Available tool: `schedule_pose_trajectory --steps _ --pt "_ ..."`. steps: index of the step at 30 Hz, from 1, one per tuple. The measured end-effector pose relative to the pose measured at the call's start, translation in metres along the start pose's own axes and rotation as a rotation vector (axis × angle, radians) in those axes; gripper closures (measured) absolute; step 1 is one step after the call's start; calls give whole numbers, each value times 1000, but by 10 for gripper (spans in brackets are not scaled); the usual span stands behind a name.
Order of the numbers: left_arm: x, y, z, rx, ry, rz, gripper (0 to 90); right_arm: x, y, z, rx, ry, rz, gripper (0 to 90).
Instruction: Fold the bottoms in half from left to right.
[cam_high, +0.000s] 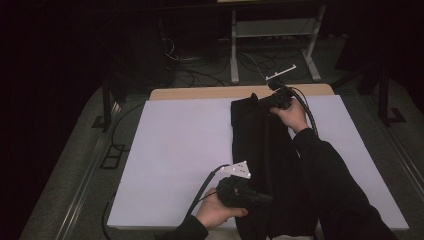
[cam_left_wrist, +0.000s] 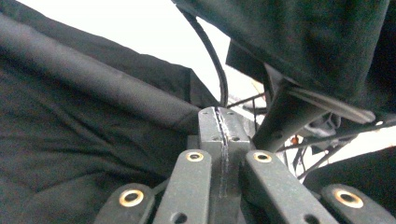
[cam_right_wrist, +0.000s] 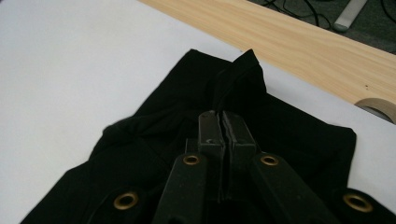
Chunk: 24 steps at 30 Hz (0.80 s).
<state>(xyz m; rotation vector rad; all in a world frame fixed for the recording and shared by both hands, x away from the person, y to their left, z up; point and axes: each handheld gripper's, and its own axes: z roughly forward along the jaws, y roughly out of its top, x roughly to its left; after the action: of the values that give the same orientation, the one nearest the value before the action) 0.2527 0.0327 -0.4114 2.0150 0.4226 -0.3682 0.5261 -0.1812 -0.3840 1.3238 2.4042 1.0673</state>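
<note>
A: We are working on the long black cloth garment (cam_high: 265, 165), which is lying in a folded strip from the upper middle of the high view down to its bottom edge, on the white sheet (cam_high: 175, 150) covering the wooden table (cam_high: 200, 93).

B: And our right gripper (cam_high: 274, 101) is pinching the far end of it, jaws pressed together on a raised ridge of fabric near the upper centre of the right gripper view (cam_right_wrist: 223, 122).

A: Our left gripper (cam_high: 264, 198) is sitting at the near end, lower middle of the high view. Its jaws (cam_left_wrist: 222, 126) are pressed together too, seemingly on a fold, though we cannot tell for certain.

B: To do this well, we are probably keeping both pinches firm and the cloth taut between them, moving both ends evenly so the fold stays straight.
</note>
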Motion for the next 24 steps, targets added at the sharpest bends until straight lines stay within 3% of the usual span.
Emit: schedule_pose_trajectory --steps 8,11,16,24 --pt "-5 12 28 -26 -20 11 890 -8 -2 -1 18 -13 -36 863" --pt "-6 12 39 -24 -21 -4 890 -10 -4 -2 14 -13 -41 863" --pt "-7 13 51 -4 1 -50 890 -13 -8 -3 -6 -5 -53 863" --pt "-11 20 63 14 30 -60 890 -13 -12 -5 1 -14 -54 863"
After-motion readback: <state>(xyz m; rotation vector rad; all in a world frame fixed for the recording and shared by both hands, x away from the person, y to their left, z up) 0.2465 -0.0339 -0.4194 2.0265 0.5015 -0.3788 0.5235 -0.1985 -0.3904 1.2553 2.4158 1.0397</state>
